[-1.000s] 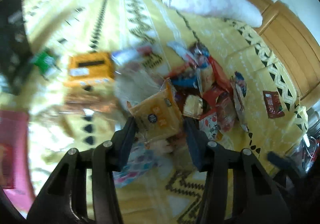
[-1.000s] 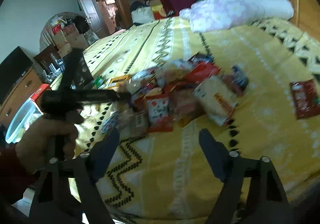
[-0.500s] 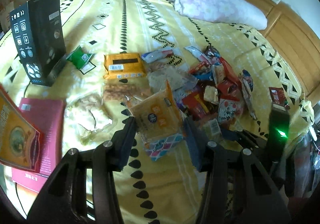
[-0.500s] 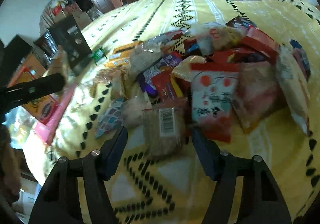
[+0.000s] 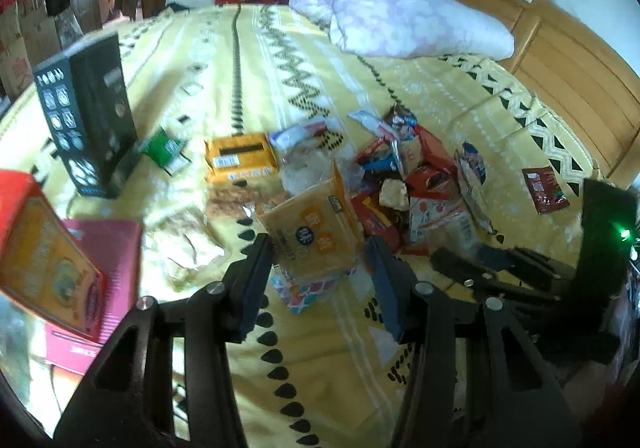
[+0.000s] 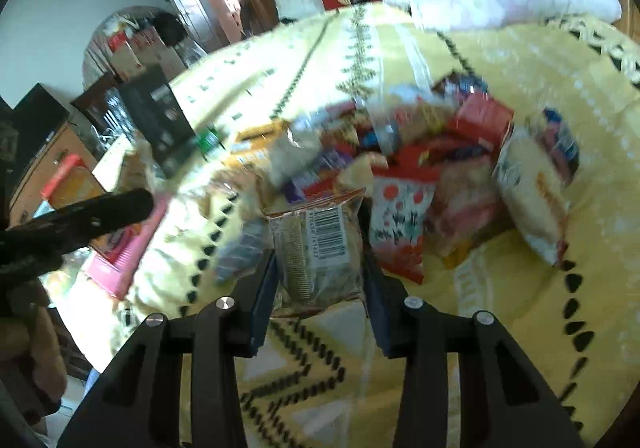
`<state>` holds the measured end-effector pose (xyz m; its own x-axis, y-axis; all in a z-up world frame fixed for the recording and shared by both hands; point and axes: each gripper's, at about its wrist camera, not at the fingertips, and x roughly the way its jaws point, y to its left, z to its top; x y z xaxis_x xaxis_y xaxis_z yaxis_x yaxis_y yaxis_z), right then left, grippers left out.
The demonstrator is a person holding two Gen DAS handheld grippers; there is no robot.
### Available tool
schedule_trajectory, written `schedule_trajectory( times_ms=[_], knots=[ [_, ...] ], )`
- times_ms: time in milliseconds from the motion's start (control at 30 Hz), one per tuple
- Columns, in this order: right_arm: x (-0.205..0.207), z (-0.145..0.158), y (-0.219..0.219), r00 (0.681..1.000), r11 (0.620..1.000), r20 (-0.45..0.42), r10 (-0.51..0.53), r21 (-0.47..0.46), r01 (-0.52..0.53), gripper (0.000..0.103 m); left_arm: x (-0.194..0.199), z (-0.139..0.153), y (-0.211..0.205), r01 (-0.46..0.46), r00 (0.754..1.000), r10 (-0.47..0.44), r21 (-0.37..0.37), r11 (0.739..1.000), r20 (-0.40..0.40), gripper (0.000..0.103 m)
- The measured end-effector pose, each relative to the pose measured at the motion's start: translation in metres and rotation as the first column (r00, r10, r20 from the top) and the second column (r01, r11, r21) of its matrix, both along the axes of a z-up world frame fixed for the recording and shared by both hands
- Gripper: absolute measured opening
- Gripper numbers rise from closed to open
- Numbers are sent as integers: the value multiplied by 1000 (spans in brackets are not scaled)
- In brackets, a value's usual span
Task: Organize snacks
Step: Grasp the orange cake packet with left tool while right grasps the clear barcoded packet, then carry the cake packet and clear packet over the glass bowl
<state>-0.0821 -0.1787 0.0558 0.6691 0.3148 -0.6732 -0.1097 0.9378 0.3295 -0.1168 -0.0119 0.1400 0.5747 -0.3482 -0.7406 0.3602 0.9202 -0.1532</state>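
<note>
A heap of snack packets (image 5: 416, 183) lies on the yellow patterned bedspread (image 5: 256, 59). My left gripper (image 5: 320, 272) is shut on an orange snack packet (image 5: 312, 236), held above the bed in the left wrist view. My right gripper (image 6: 320, 280) has its jaws closing around a clear barcoded snack packet (image 6: 320, 248) at the near edge of the heap (image 6: 440, 175); both pads touch its sides. In the left wrist view the right gripper shows as a black bar (image 5: 500, 268) low on the right.
A tall black box (image 5: 88, 115) stands at the left, with an orange-and-red box (image 5: 44, 252) and a pink box (image 5: 100, 280) near it. A green packet (image 5: 162, 149) and an orange packet (image 5: 240, 159) lie apart. A pillow (image 5: 404, 23) and wooden headboard (image 5: 560, 59) lie beyond.
My right gripper moved forward to the heap's near edge and narrowed its jaws onto the barcoded packet. My left gripper rose and drew back with the orange packet.
</note>
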Motion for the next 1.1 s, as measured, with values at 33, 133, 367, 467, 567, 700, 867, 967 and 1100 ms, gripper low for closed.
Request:
schedule_trajectory(
  times_ms=[33, 133, 367, 467, 567, 700, 867, 967, 1100],
  knots=[
    [-3, 8, 1, 1000, 1000, 15, 0, 0, 0, 45, -2, 4, 2, -4, 1000, 4, 4, 1000, 15, 50],
    [-7, 33, 3, 998, 1000, 63, 5, -1, -5, 45, -10, 22, 14, -28, 997, 27, 15, 999, 76, 50],
    [-3, 90, 28, 983, 999, 176, 48, -16, -45, 45, -19, 63, 58, -116, 977, 115, -4, 993, 178, 50],
    [2, 111, 47, 973, 997, 213, 83, -18, -81, 45, -20, 75, 79, -164, 964, 162, -8, 986, 210, 50],
    [9, 129, 71, 961, 992, 246, 124, -24, -122, 45, -21, 87, 105, -224, 946, 222, -18, 974, 235, 50],
    [19, 153, 111, 940, 981, 283, 190, -27, -190, 45, -23, 99, 147, -318, 913, 317, -39, 947, 255, 50],
    [28, 178, 167, 904, 958, 323, 280, -33, -284, 45, -31, 108, 198, -427, 863, 425, -56, 903, 274, 50],
    [33, 193, 210, 876, 936, 342, 341, -40, -349, 45, -38, 112, 230, -491, 826, 488, -67, 869, 283, 50],
    [36, 204, 261, 844, 903, 341, 414, -39, -427, 45, -44, 111, 273, -580, 769, 574, -71, 812, 282, 50]
  ],
)
